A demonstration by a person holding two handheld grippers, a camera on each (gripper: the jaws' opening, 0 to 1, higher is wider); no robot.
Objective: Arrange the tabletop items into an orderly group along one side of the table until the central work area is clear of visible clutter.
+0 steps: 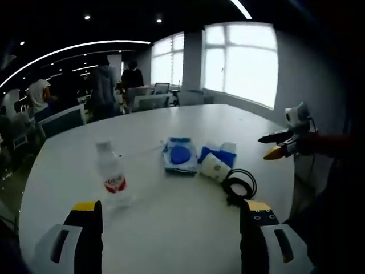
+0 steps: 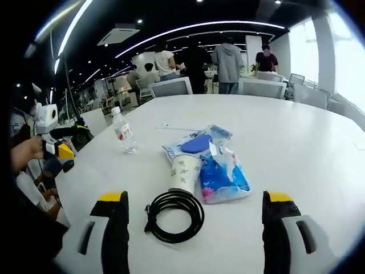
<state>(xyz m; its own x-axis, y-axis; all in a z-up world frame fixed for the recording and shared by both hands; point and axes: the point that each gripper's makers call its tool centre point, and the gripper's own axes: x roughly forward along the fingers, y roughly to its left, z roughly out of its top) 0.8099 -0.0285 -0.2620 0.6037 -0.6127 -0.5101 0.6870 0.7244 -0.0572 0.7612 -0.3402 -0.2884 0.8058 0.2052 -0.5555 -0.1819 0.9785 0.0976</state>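
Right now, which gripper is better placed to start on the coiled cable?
Probably the right gripper. In the right gripper view the black coiled cable lies just ahead between its open jaws. The left gripper faces the water bottle, with the cable off to one side.

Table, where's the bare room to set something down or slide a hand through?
Free: the table beyond the blue tissue pack, and the gap between it and the water bottle. Crowded: paper cup, black cable coil and blue-lidded wipes pack sit bunched together.

A coiled black cable (image 2: pixel 174 216), paper cup (image 2: pixel 185 173), blue tissue pack (image 2: pixel 223 176) and water bottle (image 2: pixel 123 132) sit on the white desk (image 2: pixel 296 142) beyond the right claw's (image 2: pixel 194 228) spread jaws.
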